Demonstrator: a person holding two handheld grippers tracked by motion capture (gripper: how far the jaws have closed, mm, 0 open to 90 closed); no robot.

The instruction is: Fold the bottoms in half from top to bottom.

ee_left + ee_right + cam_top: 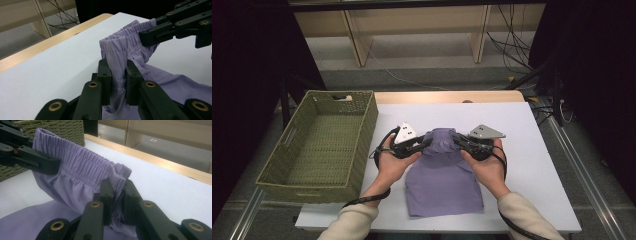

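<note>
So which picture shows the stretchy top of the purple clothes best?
The right gripper view: the gathered waistband runs across it, close up. The left gripper view shows a bunched stretch; the high view shows it small.

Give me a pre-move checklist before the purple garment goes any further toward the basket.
1. Left gripper clamped on the purple garment at its waistband: ok.
2. Right gripper clamped on the waistband's other end: ok.
3. Waistband lifted off the white table between the grippers: ok.
4. Rest of the garment clear of the table: not ok, the lower part lies flat on it.
5. Green woven basket standing open at the table's left: ok.
6. Grip firm enough for a carry: cannot tell.
</note>
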